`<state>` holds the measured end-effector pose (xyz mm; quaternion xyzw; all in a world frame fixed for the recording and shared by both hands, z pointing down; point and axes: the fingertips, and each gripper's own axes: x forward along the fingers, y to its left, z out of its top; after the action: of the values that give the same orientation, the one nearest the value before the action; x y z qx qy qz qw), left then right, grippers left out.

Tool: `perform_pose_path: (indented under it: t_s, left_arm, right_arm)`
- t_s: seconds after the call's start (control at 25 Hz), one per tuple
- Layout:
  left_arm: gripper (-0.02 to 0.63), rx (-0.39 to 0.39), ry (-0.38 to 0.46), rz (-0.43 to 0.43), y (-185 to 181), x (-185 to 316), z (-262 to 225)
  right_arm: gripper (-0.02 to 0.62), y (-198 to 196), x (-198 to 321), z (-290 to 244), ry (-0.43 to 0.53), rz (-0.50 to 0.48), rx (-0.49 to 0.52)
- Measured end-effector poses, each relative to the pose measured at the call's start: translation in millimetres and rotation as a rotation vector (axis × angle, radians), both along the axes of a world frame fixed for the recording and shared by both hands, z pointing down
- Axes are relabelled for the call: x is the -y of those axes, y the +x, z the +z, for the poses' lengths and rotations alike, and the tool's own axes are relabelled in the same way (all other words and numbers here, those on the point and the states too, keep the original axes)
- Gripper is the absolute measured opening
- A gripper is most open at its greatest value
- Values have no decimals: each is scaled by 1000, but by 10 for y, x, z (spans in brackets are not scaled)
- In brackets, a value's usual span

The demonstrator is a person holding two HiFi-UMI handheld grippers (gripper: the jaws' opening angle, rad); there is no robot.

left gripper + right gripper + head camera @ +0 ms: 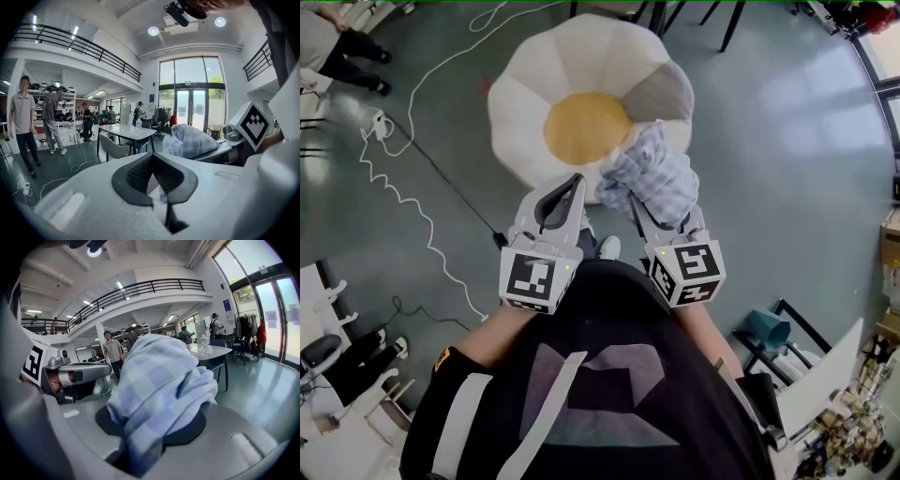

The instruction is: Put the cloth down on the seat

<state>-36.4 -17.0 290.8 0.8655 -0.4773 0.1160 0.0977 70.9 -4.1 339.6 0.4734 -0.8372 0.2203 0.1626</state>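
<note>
A flower-shaped seat (534,84) with white petals and a yellow round middle (586,127) stands on the grey floor ahead of me. A blue-and-white checked cloth (654,176) hangs bunched over the seat's near right edge, with my right gripper (642,202) shut on it. In the right gripper view the cloth (159,380) drapes over the jaws of my right gripper (154,423) and hides them. My left gripper (574,180) is held beside it, to the left, shut and empty. In the left gripper view the dark pads of my left gripper (153,164) meet, and the cloth (190,140) shows at right.
A white cable (412,206) snakes over the floor at left. A person's feet (356,56) are at the top left. A teal object (766,330) and cluttered furniture sit at lower right. Farther off are a standing person (23,122) and a white table (126,131) with chairs.
</note>
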Motion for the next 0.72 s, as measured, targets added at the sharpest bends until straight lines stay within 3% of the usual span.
perform_pose_path:
  t_s: [0.72]
  left_arm:
    - [-2,-22,-64,12,-319,1002,535]
  right_arm:
    - [178,-223,937,387,-84,33,-95]
